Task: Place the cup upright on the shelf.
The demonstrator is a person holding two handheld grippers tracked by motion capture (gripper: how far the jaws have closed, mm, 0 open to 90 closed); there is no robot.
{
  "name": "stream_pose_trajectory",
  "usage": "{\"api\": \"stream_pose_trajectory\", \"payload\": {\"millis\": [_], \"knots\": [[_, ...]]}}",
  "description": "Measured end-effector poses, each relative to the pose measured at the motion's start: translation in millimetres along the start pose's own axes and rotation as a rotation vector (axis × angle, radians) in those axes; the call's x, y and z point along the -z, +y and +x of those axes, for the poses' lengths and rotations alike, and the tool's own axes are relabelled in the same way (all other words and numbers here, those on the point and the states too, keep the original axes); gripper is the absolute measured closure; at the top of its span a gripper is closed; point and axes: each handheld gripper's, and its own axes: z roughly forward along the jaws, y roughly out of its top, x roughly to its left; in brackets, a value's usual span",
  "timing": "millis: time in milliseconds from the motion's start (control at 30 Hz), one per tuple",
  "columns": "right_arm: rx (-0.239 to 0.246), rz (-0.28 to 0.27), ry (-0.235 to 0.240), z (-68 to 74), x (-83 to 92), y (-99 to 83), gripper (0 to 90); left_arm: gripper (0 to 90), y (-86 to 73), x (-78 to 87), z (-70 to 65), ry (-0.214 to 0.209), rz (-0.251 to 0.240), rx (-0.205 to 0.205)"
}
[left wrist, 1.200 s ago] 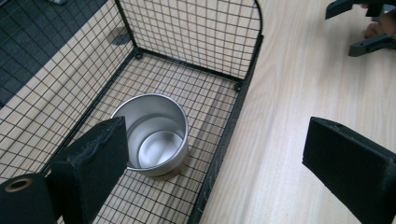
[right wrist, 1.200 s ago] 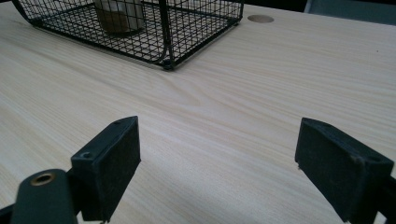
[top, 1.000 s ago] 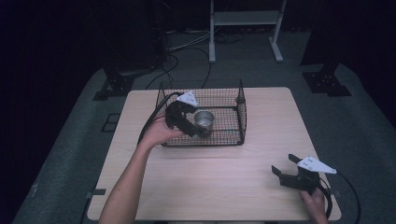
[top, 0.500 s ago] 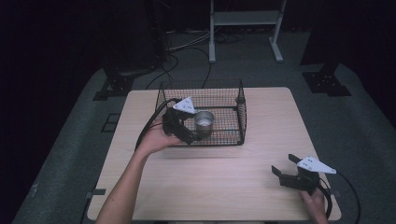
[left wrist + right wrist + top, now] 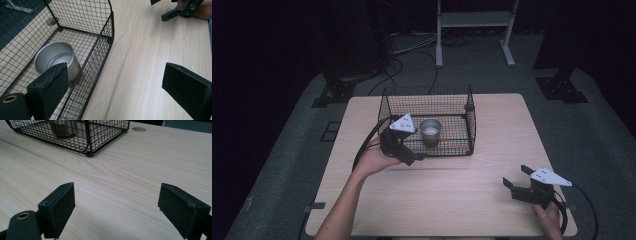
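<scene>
The metal cup stands upright, mouth up, inside the black wire basket at the far middle of the wooden table in the high view. It sits close behind the basket's near wall. The left gripper hangs just in front of that near wall, a little left of the cup, so the cup lies just beyond and slightly right of its jaws, with the mesh between them. The right gripper rests well apart at the near right of the table, which makes the left hand much the nearer one. Any reach for the cup would probably have to go over the rim, not through the wire.

In the left gripper view the jaws stand wide apart with nothing between them but tabletop and the basket's corner. The cup shows past the left jaw, inside the mesh, its axis vertical. It is a plain, dull silver cylinder, apparently empty, with a brownish tint low on its side. The other gripper shows far off at the upper right.

In the right gripper view the jaws are likewise wide and empty over bare wood. The basket lies far ahead to the left, with the lower part of the cup visible through the wire.
</scene>
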Motion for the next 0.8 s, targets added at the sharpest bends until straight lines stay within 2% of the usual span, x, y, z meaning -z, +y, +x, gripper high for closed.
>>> {"api": "stream_pose_trajectory", "payload": {"millis": [133, 467, 667, 800], "knots": [[0.000, 0.000, -0.001, 0.0, -0.1, 0.0, 13.5, 6.0, -7.2, 1.1, -4.4, -0.001, -0.016, 0.011], [-0.004, 0.002, -0.005, 0.7, 0.0, 0.0, 13.5, 6.0, -21.8, -2.6, -18.8, -0.001, 0.006, -0.001], [-0.001, 0.003, -0.005, 0.7, 0.1, 0.0, 13.4, 6.0, -32.9, -3.9, -27.4, -0.020, -0.013, 0.006], [0.001, 0.005, -0.004, 0.8, 0.0, 0.0, 13.5, 6.0, -39.9, -6.3, -32.3, -0.028, -0.005, 0.009]]}}
